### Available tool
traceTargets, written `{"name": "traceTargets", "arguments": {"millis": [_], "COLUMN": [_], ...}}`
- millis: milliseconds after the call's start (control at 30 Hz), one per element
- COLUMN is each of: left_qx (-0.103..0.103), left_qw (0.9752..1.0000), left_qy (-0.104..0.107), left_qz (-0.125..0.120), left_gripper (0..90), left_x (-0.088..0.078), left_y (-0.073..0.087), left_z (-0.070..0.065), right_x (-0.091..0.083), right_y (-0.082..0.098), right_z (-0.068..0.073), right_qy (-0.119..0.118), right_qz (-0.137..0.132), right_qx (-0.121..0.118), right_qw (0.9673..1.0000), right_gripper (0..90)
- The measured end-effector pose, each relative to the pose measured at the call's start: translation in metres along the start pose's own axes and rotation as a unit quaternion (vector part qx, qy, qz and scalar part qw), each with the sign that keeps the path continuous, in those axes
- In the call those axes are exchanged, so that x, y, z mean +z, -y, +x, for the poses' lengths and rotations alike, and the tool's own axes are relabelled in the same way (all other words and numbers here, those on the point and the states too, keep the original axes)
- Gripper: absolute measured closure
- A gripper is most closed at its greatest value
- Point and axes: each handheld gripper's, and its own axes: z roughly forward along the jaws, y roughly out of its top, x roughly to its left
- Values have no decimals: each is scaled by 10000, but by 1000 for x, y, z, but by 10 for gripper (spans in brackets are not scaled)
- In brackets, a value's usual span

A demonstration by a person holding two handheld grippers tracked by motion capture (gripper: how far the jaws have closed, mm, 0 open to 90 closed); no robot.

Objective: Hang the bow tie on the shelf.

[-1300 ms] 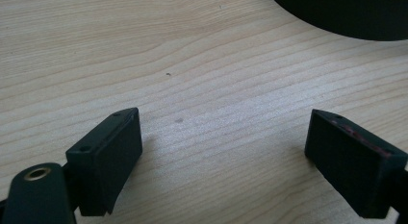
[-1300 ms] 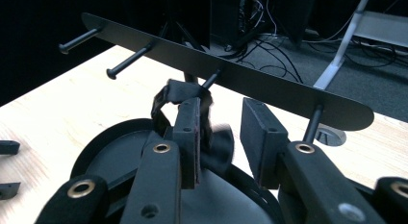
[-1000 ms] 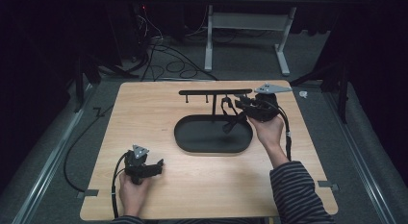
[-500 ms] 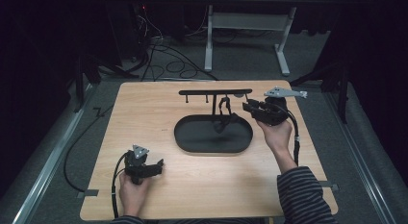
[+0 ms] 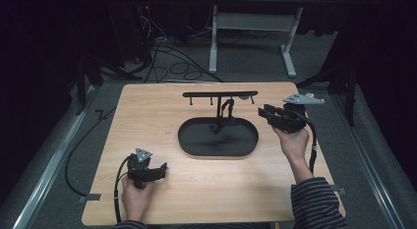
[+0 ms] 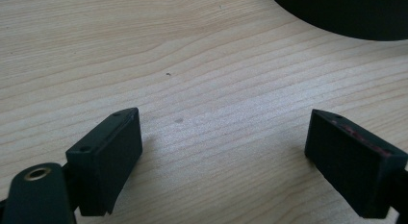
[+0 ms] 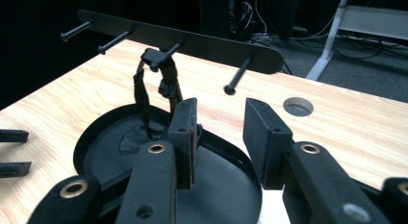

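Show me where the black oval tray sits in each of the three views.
High view: tray lies mid-table, under the peg rack.
Left gripper view: its rim shows at the top right corner.
Right gripper view: tray lies low and centre, behind the jaws.
Shared landmark: the wooden table.

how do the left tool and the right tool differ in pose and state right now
The left tool sits low over the near left of the table, while the right tool is raised beside the black tray, aimed at the strap hanging from the peg rack.
The left tool's jaws stand wide over bare wood; the right tool's jaws are narrower and have just been opening.
Both are empty.
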Motion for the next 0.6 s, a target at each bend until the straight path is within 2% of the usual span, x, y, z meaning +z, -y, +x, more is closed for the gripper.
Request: {"name": "traceTargets", "arguments": {"millis": [600], "left_qx": [7], "left_qw": [10000], "left_qy": [7], "left_qz": [13], "left_gripper": [133], "left_x": [0], "left_y": [0], "left_z": [0], "right_x": [-26], "right_y": [19], "right_z": [-13], "right_qy": [97], "right_qz": [-97], "right_qx": [194], "right_qw": [9997], "right_gripper": [669]}}
